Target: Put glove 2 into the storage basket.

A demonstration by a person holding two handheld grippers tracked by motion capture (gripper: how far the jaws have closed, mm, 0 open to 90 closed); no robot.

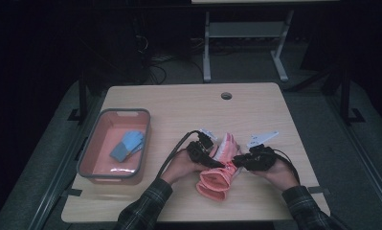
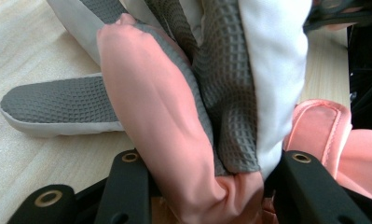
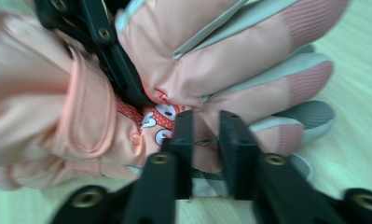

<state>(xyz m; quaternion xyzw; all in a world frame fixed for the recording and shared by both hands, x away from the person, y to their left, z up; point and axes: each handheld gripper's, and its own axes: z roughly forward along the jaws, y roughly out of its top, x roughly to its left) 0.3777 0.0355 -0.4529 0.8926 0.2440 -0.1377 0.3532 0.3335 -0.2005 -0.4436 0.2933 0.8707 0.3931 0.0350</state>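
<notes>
Glove (image 1: 218, 173), pink, lies at worktop (image 1: 255, 110) centre-front, cuff toward 6 o'clock. Left claw (image 1: 216, 162) grips its bunched palm; right claw (image 1: 237, 162) pinches a fold by the fingers, jaws narrow. Grey bin (image 1: 141, 143) at 9 o'clock holds blue glove (image 1: 127, 145), well apart. Round hole (image 1: 226, 95) at 12 o'clock. Bare wood toward 12 and 3 o'clock edges.

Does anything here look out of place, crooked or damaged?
Nothing looks damaged or spilled. The pink glove lies bunched between the left gripper and right gripper, its fingers folded over one another. The blue glove lies alone in the tray.
</notes>
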